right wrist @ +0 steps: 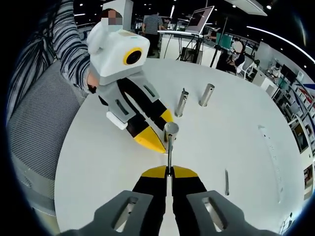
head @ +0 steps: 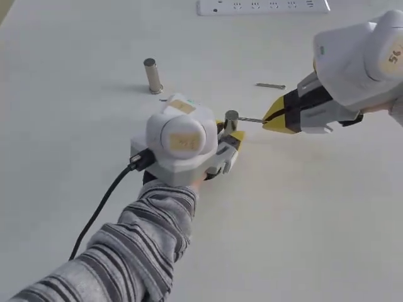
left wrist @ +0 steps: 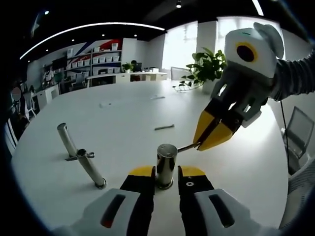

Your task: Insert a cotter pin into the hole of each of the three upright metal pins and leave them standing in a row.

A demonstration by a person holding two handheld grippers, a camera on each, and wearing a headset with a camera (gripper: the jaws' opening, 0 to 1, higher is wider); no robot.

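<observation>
A short upright metal pin (head: 231,119) (left wrist: 166,162) (right wrist: 171,130) stands on the white table with my left gripper (head: 232,136) (left wrist: 166,173) shut on its lower part. My right gripper (head: 268,119) (right wrist: 169,171) is shut on a thin cotter pin (head: 252,119) (left wrist: 186,146) (right wrist: 169,153), held level. The cotter pin's tip meets the side of the metal pin near its top; I cannot tell whether it is inside the hole. A second metal pin (left wrist: 91,168) (right wrist: 181,102) carries a cotter pin through its top. The third metal pin (head: 152,75) (left wrist: 66,140) (right wrist: 206,94) stands bare.
A loose cotter pin (head: 271,85) (left wrist: 164,127) (right wrist: 227,182) lies on the table beyond the held pin. A white power strip (head: 263,6) lies along the far edge. A black cable (head: 101,211) trails from the left gripper toward the near left.
</observation>
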